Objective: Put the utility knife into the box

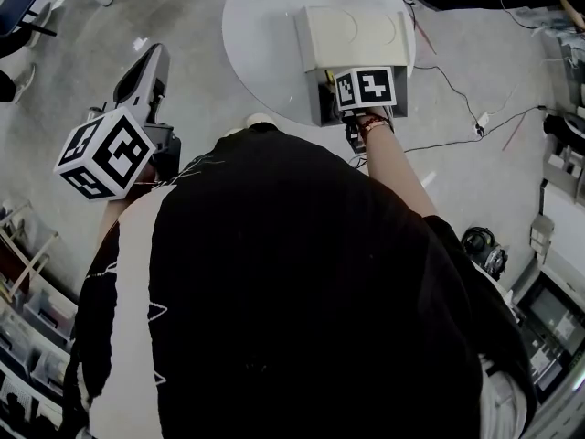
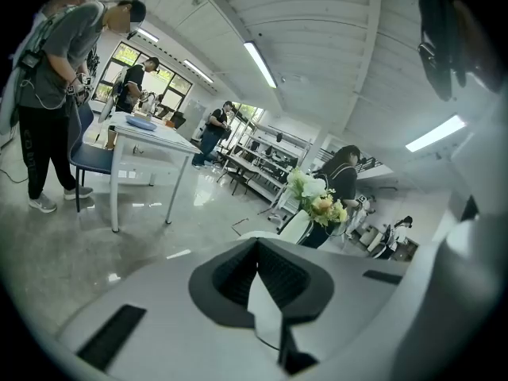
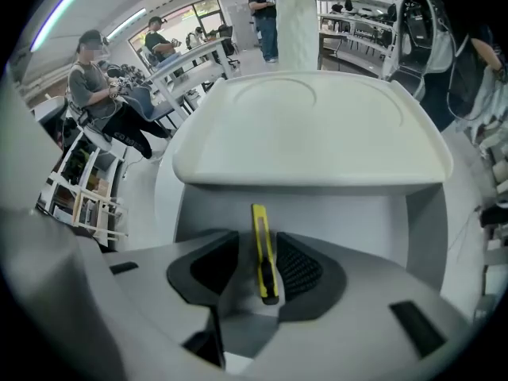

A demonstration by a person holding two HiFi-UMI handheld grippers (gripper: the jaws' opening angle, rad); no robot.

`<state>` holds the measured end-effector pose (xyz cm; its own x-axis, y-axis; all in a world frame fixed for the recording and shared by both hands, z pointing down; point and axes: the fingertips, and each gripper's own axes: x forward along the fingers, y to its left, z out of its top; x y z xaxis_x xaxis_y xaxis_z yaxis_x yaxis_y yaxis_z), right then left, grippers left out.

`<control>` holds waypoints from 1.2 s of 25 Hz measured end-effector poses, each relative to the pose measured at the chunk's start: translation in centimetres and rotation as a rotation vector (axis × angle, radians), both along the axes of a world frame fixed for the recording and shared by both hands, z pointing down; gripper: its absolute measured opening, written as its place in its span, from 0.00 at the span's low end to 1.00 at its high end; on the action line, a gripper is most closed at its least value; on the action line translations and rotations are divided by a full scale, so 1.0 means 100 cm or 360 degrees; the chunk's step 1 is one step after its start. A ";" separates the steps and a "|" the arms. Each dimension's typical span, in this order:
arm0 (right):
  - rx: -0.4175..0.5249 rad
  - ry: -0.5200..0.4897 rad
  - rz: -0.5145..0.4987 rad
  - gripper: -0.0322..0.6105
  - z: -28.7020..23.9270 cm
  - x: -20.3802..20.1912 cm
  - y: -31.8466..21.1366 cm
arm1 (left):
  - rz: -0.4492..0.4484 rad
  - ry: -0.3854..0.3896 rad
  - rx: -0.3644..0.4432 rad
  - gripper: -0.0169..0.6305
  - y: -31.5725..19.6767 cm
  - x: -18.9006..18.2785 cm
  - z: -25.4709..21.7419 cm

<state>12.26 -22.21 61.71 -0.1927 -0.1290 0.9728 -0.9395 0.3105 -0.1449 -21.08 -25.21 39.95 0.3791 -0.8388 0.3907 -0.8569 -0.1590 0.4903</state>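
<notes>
A yellow utility knife [image 3: 262, 254] stands lengthwise between the jaws of my right gripper [image 3: 255, 260], over the inside of the grey box [image 3: 357, 221]. A gap shows on the knife's left side, so the pads do not press on it. The box's pale lid [image 3: 309, 125] is flipped up behind it. In the head view the box [image 1: 322, 101] sits on a round white table [image 1: 256, 26], and the right gripper's marker cube [image 1: 366, 88] hides the jaws and the knife. My left gripper [image 1: 149, 71] is held away at the left, over the floor, shut with nothing in it [image 2: 255, 248].
Cables [image 1: 457, 90] trail over the floor right of the table. A flower vase [image 2: 317, 201] stands at the table's far side. Shelving [image 1: 32, 309] lines the left, equipment [image 1: 558, 309] the right. Several people stand at white tables [image 2: 147, 133] in the room.
</notes>
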 end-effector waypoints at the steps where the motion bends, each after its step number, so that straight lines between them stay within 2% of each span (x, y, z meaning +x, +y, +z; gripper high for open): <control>1: 0.0015 0.0006 0.0017 0.29 -0.001 0.000 -0.001 | 0.0008 -0.0002 0.0008 0.05 -0.001 -0.002 -0.001; 6: 0.0168 0.0019 0.0216 0.27 -0.015 0.005 -0.008 | 0.0054 -0.0002 0.0050 0.05 -0.004 -0.007 -0.007; 12: 0.0396 -0.0003 0.0510 0.11 -0.040 0.018 -0.008 | 0.0141 0.0010 0.0129 0.05 -0.011 -0.002 -0.017; 18: 0.0618 -0.0294 0.0815 0.06 -0.087 0.020 -0.002 | 0.0299 0.0048 0.0204 0.05 -0.014 0.032 -0.026; 23: 0.0971 -0.0561 0.0949 0.06 -0.152 0.016 -0.023 | 0.0495 0.0053 0.0319 0.05 -0.028 0.079 -0.048; 26: 0.1134 -0.0775 0.0983 0.06 -0.198 0.005 -0.033 | 0.0586 0.0060 0.0336 0.05 -0.027 0.101 -0.056; 30: 0.1337 -0.0970 0.0900 0.06 -0.259 -0.005 -0.031 | 0.0673 0.0074 0.0329 0.05 -0.011 0.129 -0.059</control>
<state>11.73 -25.29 35.82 -0.3061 -0.9003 0.3094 -0.8203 0.0846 -0.5656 -8.22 -26.35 34.06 0.7174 -0.6654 0.2064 -0.6739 -0.5876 0.4478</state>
